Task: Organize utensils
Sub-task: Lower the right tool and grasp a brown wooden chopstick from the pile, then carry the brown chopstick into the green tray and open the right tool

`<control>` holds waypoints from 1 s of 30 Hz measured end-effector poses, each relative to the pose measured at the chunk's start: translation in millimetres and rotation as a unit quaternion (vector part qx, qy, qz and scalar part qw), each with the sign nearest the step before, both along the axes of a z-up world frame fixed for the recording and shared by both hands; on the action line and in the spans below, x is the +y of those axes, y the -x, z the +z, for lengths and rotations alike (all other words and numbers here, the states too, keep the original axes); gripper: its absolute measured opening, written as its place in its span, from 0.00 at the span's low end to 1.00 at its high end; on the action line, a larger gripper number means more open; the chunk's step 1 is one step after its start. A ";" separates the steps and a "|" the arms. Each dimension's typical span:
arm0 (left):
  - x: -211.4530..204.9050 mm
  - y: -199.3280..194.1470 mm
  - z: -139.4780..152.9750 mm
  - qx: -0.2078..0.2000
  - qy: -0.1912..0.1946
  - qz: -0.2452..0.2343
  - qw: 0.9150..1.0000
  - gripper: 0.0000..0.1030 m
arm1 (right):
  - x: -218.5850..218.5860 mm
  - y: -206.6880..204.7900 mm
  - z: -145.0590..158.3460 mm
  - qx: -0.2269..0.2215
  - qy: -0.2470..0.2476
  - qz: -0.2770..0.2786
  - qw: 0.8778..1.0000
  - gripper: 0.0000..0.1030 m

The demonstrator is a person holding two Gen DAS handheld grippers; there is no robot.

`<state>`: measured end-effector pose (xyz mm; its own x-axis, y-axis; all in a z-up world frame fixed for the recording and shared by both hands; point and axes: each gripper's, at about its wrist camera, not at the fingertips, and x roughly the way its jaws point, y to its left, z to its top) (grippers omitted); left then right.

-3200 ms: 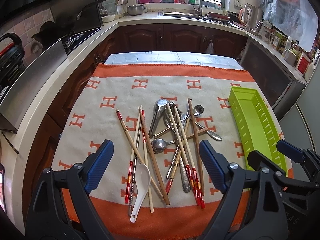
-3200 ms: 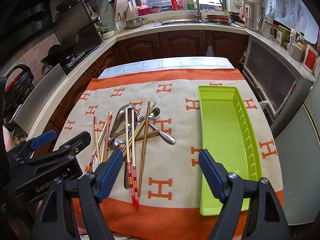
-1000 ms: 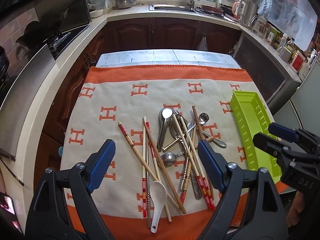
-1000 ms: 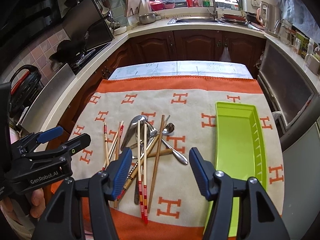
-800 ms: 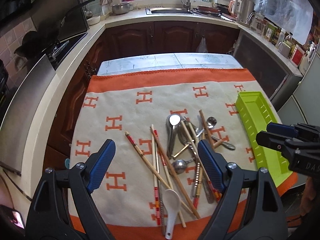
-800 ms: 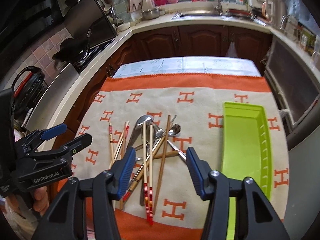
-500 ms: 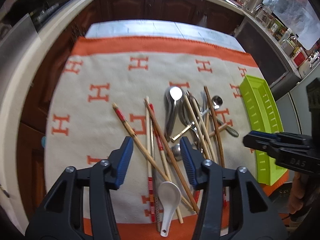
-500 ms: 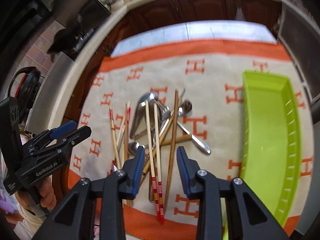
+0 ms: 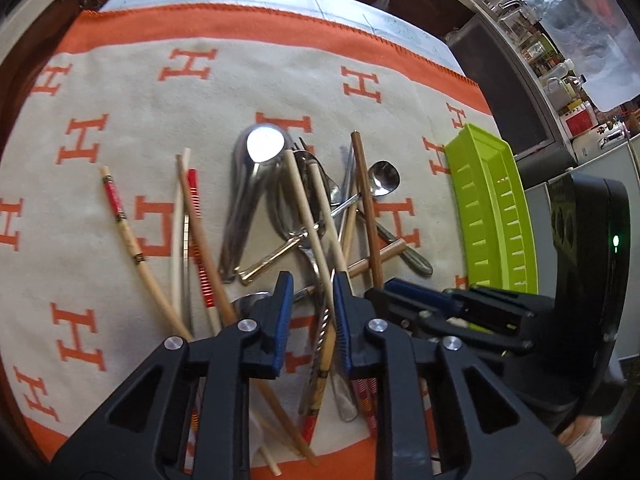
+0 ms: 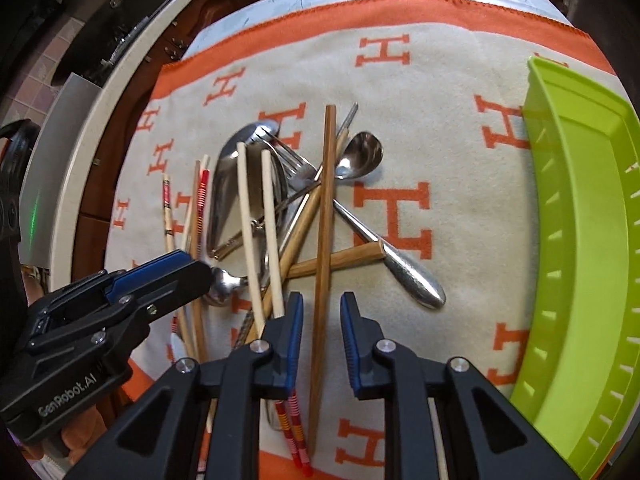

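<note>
A jumbled pile of chopsticks, metal spoons and a fork lies on a beige cloth [image 9: 240, 80] patterned with orange H shapes. My left gripper [image 9: 313, 284] hangs low over the pile's near part. Its jaws are closing, a gap still shows, and pale chopsticks [image 9: 308, 208] run through it untouched. My right gripper [image 10: 322, 304] is just to the right. Its jaws are closing around a long brown chopstick [image 10: 326, 200], and the pads stand clear of it. A lime green tray [image 10: 580, 240] lies at the right, empty where visible. A big shiny spoon [image 9: 264, 144] lies at the pile's far end.
The cloth's orange border and the table edge run along the near side. A stove and steel counter [image 10: 80, 92] stand to the left, and shelves of jars [image 9: 560, 72] to the far right. Each gripper shows in the other's view, close beside it.
Both grippers have sunk toward the pile and tipped downward. Their jaws narrowed from wide apart to a small gap. The utensils have not moved.
</note>
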<state>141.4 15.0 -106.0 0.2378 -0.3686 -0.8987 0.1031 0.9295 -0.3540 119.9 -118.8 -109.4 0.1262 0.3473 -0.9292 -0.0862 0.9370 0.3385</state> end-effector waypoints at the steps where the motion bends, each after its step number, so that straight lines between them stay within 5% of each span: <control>1: -3.0 -2.4 -3.4 0.005 0.001 0.000 1.000 0.13 | 0.3 -0.8 -2.5 0.002 0.001 0.002 1.000 0.18; 7: -18.1 -10.8 -22.8 0.034 0.003 0.005 0.999 0.08 | 4.6 -2.9 -8.3 -0.008 0.007 0.006 1.000 0.07; 18: -16.0 -15.0 -25.8 0.045 0.024 0.041 0.998 0.04 | -17.8 7.8 -6.9 -0.002 -0.026 -0.012 1.000 0.07; 30: -24.8 13.5 20.9 0.026 0.066 0.015 0.997 0.03 | -46.2 31.5 24.8 -0.032 -0.077 -0.030 0.996 0.07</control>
<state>127.9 -9.9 -85.1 0.2044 -0.4784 -0.8540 0.0540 0.8766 -0.4781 88.4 -165.0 -84.6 0.2083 0.4749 -0.8550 -0.0581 0.8787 0.4739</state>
